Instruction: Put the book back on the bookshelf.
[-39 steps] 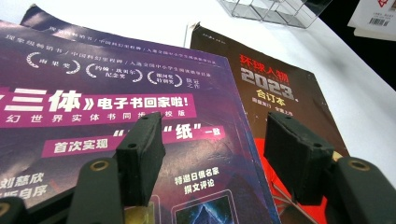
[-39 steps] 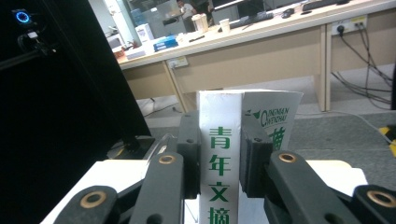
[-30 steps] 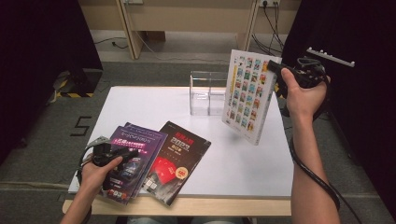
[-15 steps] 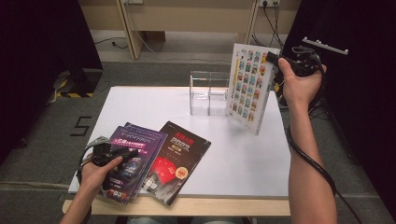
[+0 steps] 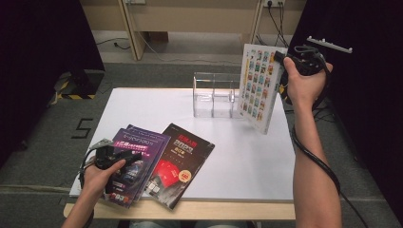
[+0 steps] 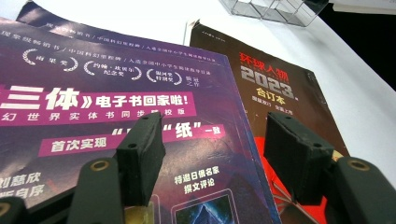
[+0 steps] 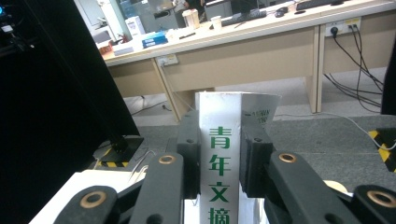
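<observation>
I hold a white magazine (image 5: 257, 85) upright in my right gripper (image 5: 281, 61), its lower edge just above the white table (image 5: 247, 156), right beside the clear acrylic rack (image 5: 214, 95). In the right gripper view the jaws press on both sides of its spine (image 7: 219, 158), which carries green characters; the cover is out of sight there and the spine is cut off at the bottom edge. Nearer me than the rack, my left gripper (image 6: 212, 154) hovers over a purple magazine (image 6: 107, 107), jaws apart with nothing between them. My hand (image 5: 97, 173) covers part of that cover. A dark brown magazine (image 5: 178, 164) lies beside it, partly tucked under; a second purple one beneath is mostly hidden.
</observation>
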